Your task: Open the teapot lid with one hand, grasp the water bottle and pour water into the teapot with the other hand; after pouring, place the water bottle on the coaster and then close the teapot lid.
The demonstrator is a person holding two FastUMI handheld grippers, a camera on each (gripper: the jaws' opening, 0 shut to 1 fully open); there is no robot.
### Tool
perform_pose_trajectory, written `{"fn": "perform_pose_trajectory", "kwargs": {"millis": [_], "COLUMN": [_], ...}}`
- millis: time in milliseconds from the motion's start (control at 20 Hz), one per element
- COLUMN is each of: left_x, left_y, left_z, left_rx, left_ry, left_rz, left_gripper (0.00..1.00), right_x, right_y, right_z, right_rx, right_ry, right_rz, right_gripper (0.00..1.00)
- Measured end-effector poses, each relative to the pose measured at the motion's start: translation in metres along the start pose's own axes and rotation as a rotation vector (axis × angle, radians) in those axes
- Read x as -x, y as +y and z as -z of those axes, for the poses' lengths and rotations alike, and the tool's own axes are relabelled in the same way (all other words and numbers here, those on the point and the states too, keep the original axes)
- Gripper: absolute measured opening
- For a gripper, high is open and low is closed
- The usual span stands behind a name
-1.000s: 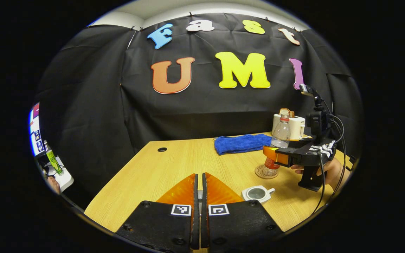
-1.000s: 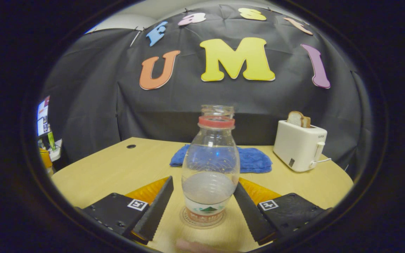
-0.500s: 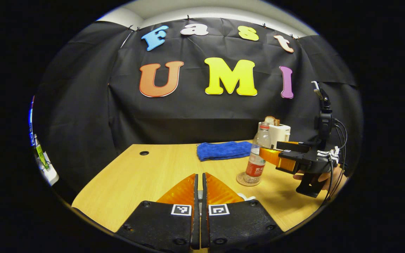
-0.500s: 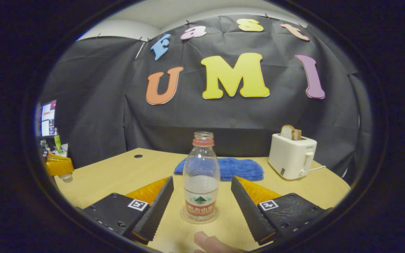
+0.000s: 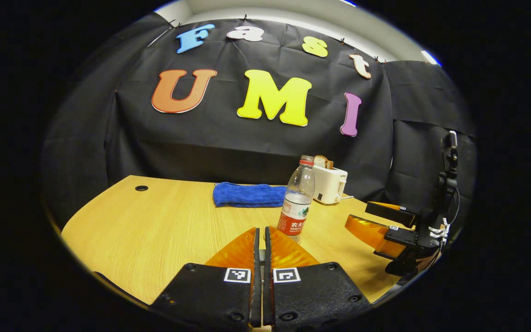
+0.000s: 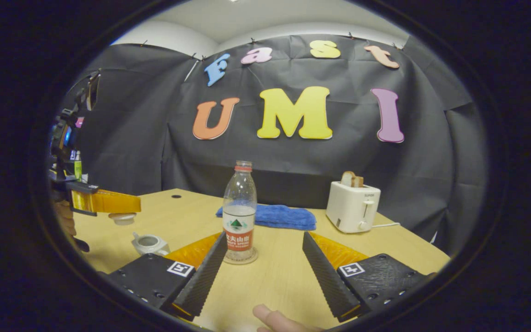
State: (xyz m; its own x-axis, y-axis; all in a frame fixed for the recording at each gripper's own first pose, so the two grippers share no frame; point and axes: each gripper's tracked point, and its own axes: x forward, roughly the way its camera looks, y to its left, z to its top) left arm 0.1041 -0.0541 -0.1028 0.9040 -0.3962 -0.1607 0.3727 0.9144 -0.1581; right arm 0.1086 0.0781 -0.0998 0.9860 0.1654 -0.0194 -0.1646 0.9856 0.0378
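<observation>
Water bottle (image 6: 239, 210) is seen upright on the coaster (image 6: 240, 258) at lower centre of the right gripper view, long axis vertical, uncapped, partly filled. Right gripper (image 6: 264, 265) is spread wide with nothing between its fingers; the bottle stands ahead of the gap, nearer the finger at frame left, apart from both. Pouring and set-down are judged done; the lid remains to be replaced. At left of that view the left gripper (image 6: 122, 207) is held above the table (image 6: 284, 276), and a small pale disc, taken to be the teapot lid (image 6: 121, 217), hangs at its tips. The open teapot (image 6: 149, 243) sits below and slightly toward frame right of the lid, so the coming move is judged a short descent with a small sideways shift; the left gripper is clearly the nearer one. In the left gripper view its jaws look pressed nearly together at bottom centre, the lid itself hidden there. Against the earlier frames, the right gripper has drawn back from the bottle, which looks smaller and farther, and the left gripper has come into frame.
</observation>
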Motion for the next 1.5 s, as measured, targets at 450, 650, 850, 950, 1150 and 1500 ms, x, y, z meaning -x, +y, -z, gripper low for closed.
{"fn": "perform_pose_trajectory", "kwargs": {"millis": [450, 650, 850, 950, 1150, 1500], "left_x": [-0.028, -0.028, -0.030, -0.030, -0.035, -0.034], "left_y": [0.011, 0.012, 0.013, 0.016, 0.018, 0.015], "left_z": [0.038, 0.036, 0.036, 0.036, 0.040, 0.043], "left_rx": [-0.071, -0.064, -0.053, -0.040, -0.011, -0.093], "left_ry": [0.054, 0.043, 0.037, 0.030, 0.034, 0.027], "left_rz": [-0.088, -0.090, -0.101, -0.121, -0.155, -0.194], "left_gripper": [0.04, 0.04, 0.04, 0.04, 0.05, 0.07], "right_x": [0.014, 0.013, 0.015, 0.014, 0.013, 0.014], "right_y": [-0.025, -0.023, -0.008, -0.006, 0.000, -0.002], "right_z": [-0.004, -0.002, 0.001, 0.004, 0.007, 0.011], "right_rx": [-0.066, -0.072, -0.047, -0.039, -0.037, -0.059], "right_ry": [-0.042, -0.040, -0.027, -0.016, -0.004, 0.015], "right_rz": [0.020, 0.019, -0.014, -0.010, -0.016, -0.014], "right_gripper": [0.99, 0.99, 0.98, 0.98, 0.98, 0.99]}}
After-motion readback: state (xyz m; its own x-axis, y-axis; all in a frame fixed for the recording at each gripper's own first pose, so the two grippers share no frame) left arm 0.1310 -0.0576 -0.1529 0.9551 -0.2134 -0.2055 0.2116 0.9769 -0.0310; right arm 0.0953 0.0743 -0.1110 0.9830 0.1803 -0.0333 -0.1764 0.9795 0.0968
